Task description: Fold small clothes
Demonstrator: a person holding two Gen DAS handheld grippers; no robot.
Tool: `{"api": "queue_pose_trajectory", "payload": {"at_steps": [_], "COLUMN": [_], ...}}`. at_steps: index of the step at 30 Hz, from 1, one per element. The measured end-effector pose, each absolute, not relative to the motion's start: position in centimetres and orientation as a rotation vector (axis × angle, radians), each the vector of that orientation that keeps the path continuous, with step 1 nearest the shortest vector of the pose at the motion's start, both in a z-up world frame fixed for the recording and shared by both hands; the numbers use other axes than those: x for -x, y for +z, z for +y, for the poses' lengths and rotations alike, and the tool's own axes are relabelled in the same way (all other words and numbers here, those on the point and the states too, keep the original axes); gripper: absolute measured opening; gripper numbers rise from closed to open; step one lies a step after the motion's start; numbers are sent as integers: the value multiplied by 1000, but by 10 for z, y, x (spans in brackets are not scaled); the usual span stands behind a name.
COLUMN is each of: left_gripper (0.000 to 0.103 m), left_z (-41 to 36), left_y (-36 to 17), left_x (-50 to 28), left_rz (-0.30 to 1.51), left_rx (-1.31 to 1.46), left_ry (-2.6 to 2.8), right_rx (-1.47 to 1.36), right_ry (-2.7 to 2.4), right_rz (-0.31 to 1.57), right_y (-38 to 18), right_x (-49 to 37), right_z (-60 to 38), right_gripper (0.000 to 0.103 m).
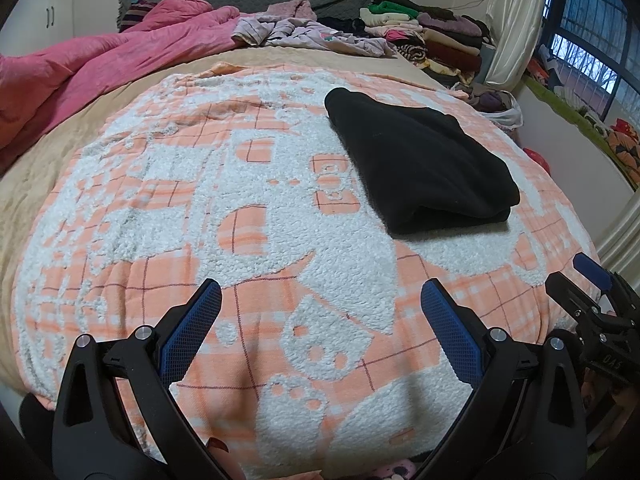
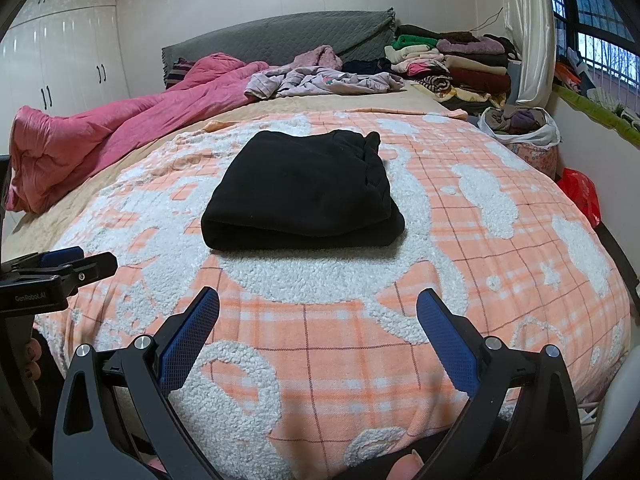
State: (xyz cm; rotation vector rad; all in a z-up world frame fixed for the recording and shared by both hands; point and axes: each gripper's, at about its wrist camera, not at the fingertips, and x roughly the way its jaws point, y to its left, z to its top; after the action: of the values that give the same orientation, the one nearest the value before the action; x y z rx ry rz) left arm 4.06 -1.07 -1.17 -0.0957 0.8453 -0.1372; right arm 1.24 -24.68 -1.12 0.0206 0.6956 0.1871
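Observation:
A black garment point(image 1: 416, 164) lies folded into a thick rectangle on the orange-and-white blanket point(image 1: 200, 184). In the right wrist view the garment point(image 2: 304, 192) lies straight ahead on that blanket point(image 2: 480, 264). My left gripper point(image 1: 320, 300) is open and empty, held low over the blanket's near edge, with the garment ahead to its right. My right gripper point(image 2: 318, 308) is open and empty, a short way in front of the garment. The right gripper also shows at the right edge of the left wrist view point(image 1: 592, 280). The left gripper shows at the left edge of the right wrist view point(image 2: 68, 260).
A pink quilt point(image 2: 100, 140) is bunched at the far left of the bed. Loose pale clothes point(image 2: 320, 78) lie near the grey headboard point(image 2: 280, 36). Stacked folded clothes point(image 2: 452, 64) sit at the far right. A bag of clothes point(image 2: 520, 128) and a window are to the right.

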Motion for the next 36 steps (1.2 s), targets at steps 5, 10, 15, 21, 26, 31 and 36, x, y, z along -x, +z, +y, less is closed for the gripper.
{"api": "queue_pose_trajectory", "payload": {"at_steps": [5, 10, 15, 21, 26, 31, 36], "left_gripper": [93, 93, 93, 93, 93, 93, 93], "left_z": [-12, -11, -9, -6, 11, 67, 174], "left_y": [-12, -12, -13, -13, -20, -27, -29], "left_x": [-41, -40, -40, -42, -46, -60, -96], "left_rz": [846, 849, 855, 873, 903, 904, 882], "left_rx": [90, 79, 71, 86, 98, 164, 220], "left_ry": [-133, -127, -131, -162, -112, 13, 274], "right_rx": [-19, -19, -18, -32, -73, -102, -160], "right_ry": [187, 183, 181, 149, 55, -142, -496], "right_rz": [695, 696, 695, 694, 675, 653, 654], "right_y": [-12, -11, -11, -10, -5, -3, -16], "right_x": [-13, -12, -12, -11, -5, 10, 41], "right_z": [-247, -247, -248, -257, -286, -353, -478], "right_gripper": [98, 98, 98, 98, 98, 98, 98]}}
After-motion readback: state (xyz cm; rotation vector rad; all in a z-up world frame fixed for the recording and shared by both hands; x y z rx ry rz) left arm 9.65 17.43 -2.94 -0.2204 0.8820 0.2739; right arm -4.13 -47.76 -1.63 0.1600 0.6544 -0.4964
